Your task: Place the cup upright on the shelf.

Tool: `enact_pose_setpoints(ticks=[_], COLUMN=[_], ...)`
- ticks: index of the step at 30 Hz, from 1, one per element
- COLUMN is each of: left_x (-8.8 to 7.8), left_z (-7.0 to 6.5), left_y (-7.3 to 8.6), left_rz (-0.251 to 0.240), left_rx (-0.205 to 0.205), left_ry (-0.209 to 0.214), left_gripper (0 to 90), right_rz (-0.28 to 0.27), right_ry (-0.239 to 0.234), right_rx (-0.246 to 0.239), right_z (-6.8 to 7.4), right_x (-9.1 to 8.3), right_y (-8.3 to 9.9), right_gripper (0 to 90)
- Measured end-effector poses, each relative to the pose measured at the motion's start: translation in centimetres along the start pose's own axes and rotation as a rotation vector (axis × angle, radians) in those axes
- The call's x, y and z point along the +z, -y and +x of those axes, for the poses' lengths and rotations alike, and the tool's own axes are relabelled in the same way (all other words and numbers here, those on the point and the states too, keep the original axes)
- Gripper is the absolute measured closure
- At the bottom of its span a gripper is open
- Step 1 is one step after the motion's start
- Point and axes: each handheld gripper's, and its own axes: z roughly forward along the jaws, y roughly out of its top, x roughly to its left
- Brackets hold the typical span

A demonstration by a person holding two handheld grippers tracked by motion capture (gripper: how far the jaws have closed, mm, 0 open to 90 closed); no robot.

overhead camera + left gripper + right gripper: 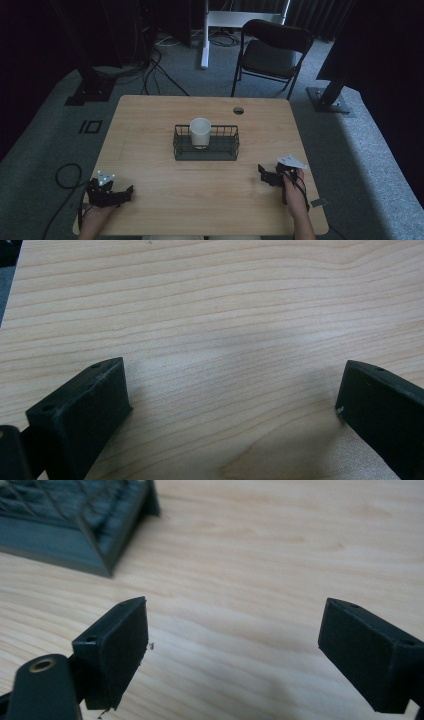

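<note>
At the middle of the wooden table (150, 200) we see a dark wire basket (206, 150), and inside it, toward its left half, a white cup (200, 132) stands upright with its open mouth up. Both sit well apart from the near edge, where the person's 2 hands come in.

The left gripper (127, 192) rests near the table's near-left corner, held by the left hand (95, 217), with its jaws pointing to the right across the wood. In the left gripper view, we see the left gripper (232, 390) with its 2 black jaws spread wide and nothing between them except bare wood grain.

The right gripper (261, 172) lies near the right edge, held by the right hand (294, 192), with its grey three-cornered plate (291, 161) on top. Its jaws point left, toward the basket's near-right corner, but stay apart from it. In the right gripper view, the right gripper (235, 630) also has its jaws wide apart and holds nothing; the basket (75, 525) shows at the upper left, its solid base and wire wall blurred.

Beyond the table, a dark folding chair (272, 50) stands on the grey carpet (360, 150), and cables (150, 70) trail across the floor at the far left.
</note>
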Motion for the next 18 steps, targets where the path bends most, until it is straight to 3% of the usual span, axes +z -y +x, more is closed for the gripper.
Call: enact_pose_setpoints(ticks=[9, 18], left_x=[0.0, 0.0], left_z=[0.0, 0.0], left_y=[0.0, 0.0], left_rz=[0.0, -0.001], left_rx=[0.0, 0.0], left_ry=[0.0, 0.0], left_gripper=[0.8, 0.8], right_rz=[0.098, 0.146], right_ry=[0.022, 0.063], right_rx=[0.017, 0.036], right_z=[-1.8, -2.7], right_x=[-0.1, 0.0], right_y=[1.0, 1.9], right_gripper=[12.9, 12.5])
